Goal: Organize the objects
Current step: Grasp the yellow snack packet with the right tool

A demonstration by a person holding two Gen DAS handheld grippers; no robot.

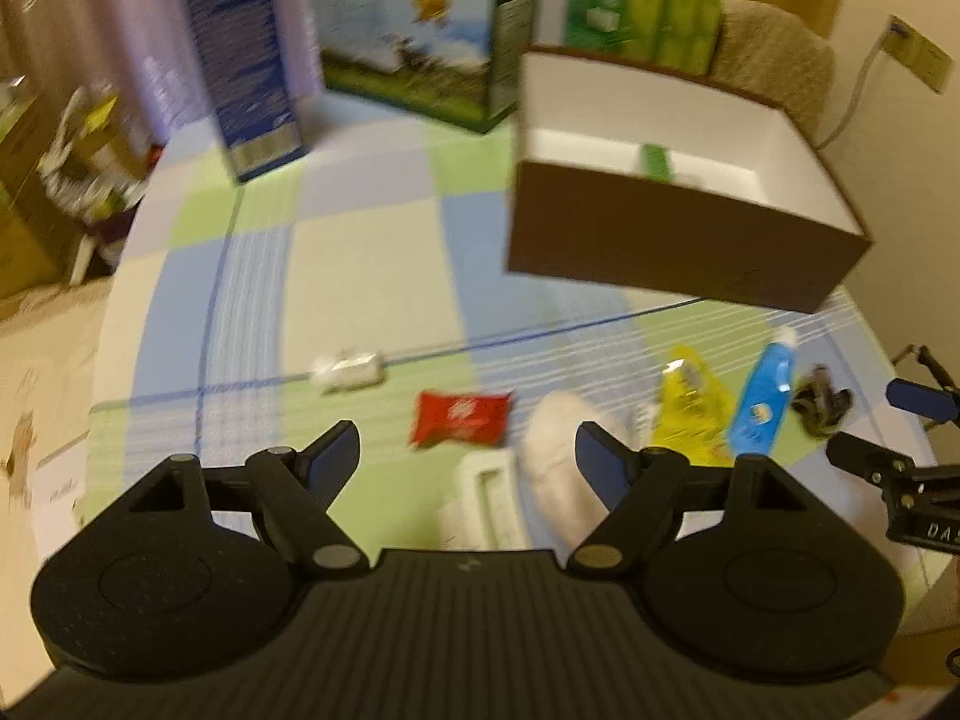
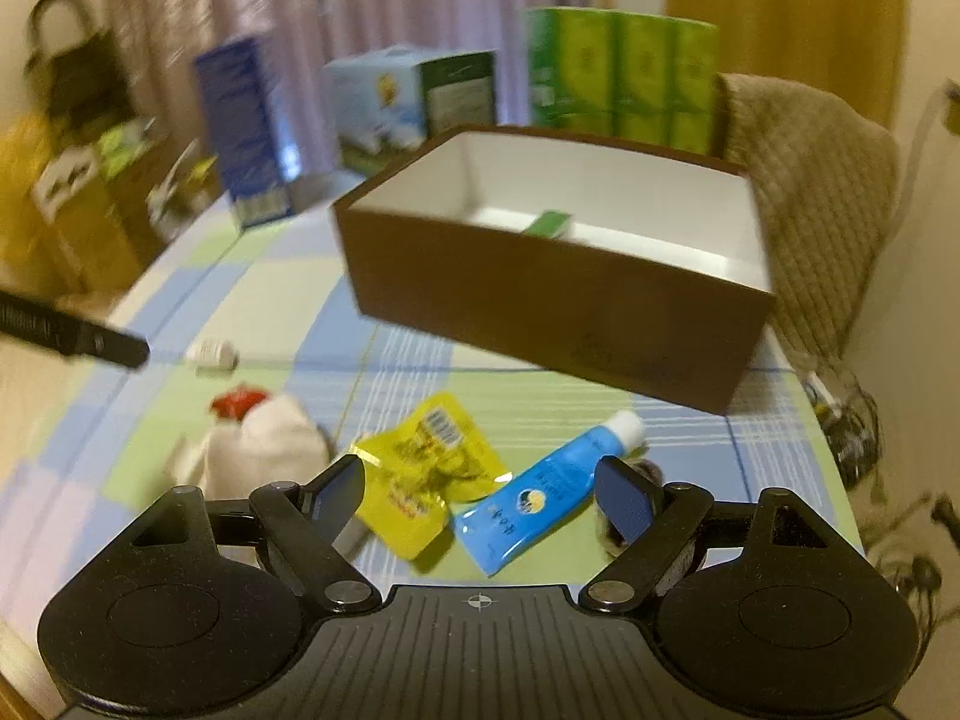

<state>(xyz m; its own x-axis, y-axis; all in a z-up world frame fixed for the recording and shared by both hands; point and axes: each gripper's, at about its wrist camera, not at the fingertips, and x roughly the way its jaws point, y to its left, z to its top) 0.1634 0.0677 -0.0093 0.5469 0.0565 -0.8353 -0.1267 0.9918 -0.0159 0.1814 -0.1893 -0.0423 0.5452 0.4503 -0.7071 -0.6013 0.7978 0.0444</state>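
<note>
Glossy foil yellow sachet (image 2: pixel 427 474), matt cardboard brown box (image 2: pixel 558 312), woven checked tablecloth (image 1: pixel 360 240).

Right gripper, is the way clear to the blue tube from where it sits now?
Probably yes. The right gripper is open with the blue tube lying flat just ahead between its fingers. The yellow sachet sits close beside it and may get nudged.

brown box (image 2: pixel 558 300) open, blue tube (image 2: pixel 540 489) flat nearby

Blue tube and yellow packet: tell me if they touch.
Cannot tell. In the right wrist view the blue tube and yellow packet nearly meet, but blur hides any gap.
</note>
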